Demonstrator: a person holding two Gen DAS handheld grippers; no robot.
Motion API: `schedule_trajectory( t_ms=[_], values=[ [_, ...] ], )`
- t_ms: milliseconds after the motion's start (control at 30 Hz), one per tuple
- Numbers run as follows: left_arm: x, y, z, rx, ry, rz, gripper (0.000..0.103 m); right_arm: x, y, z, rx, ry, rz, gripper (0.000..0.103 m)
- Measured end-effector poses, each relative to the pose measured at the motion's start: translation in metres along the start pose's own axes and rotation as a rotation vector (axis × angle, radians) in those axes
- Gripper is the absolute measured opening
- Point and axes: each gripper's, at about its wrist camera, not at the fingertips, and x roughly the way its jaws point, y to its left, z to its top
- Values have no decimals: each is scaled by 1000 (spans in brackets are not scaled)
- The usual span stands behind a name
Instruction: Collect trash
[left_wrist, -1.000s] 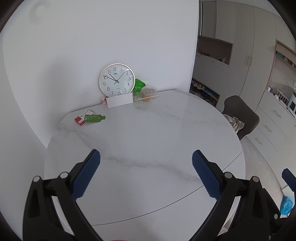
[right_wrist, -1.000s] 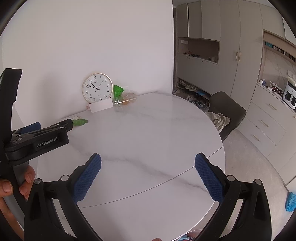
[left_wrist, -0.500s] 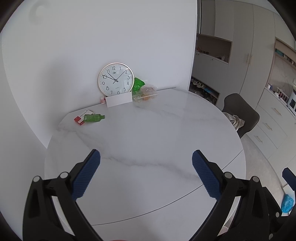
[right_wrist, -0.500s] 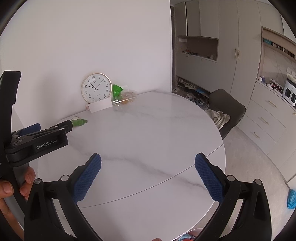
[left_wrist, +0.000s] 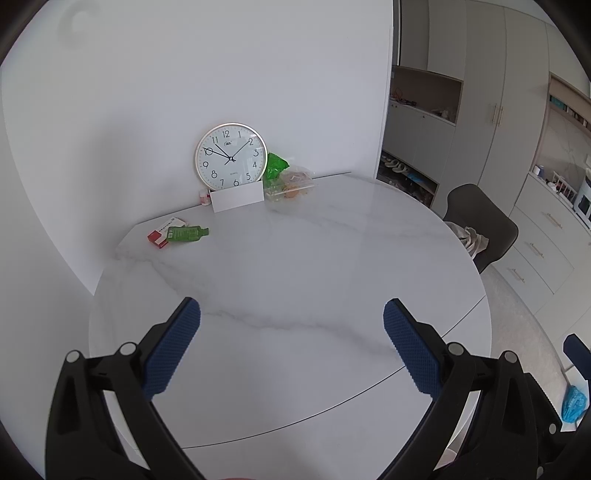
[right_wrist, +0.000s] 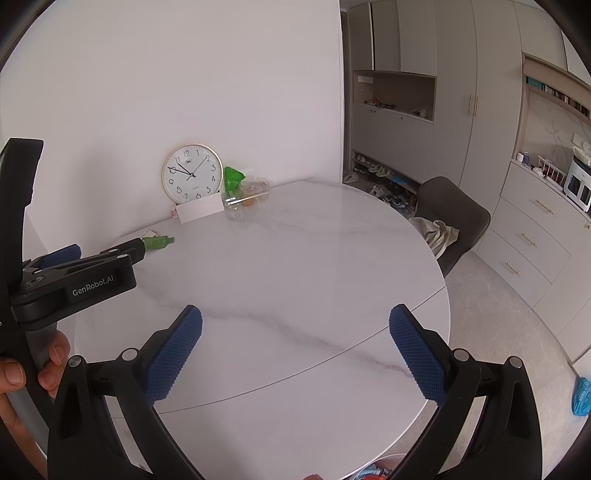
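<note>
Both the left gripper and the right gripper hover spread wide and empty above the near edge of the white marble table. The green bottle lies on its side far off to the left, touching a red-and-white box, well apart from either claw.

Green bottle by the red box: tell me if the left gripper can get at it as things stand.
Probably yes. The left gripper is open, and bare table lies between it and the green bottle, which lies on its side against the red box.
</note>
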Motion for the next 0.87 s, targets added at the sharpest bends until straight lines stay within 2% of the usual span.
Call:
schedule_trajectory(
  t_ms=[333,500,867],
  values=[
    [1,0,-1,-4,1,1,95,0,0,-1,1,-1,-3,101],
    [3,2,-4,-12,4,-22,95,-1,-2,-4,0,2,-2,101],
    [9,-1,-8,2,37,-2,95,-1,-4,-9,-4,15,0,101]
  ],
)
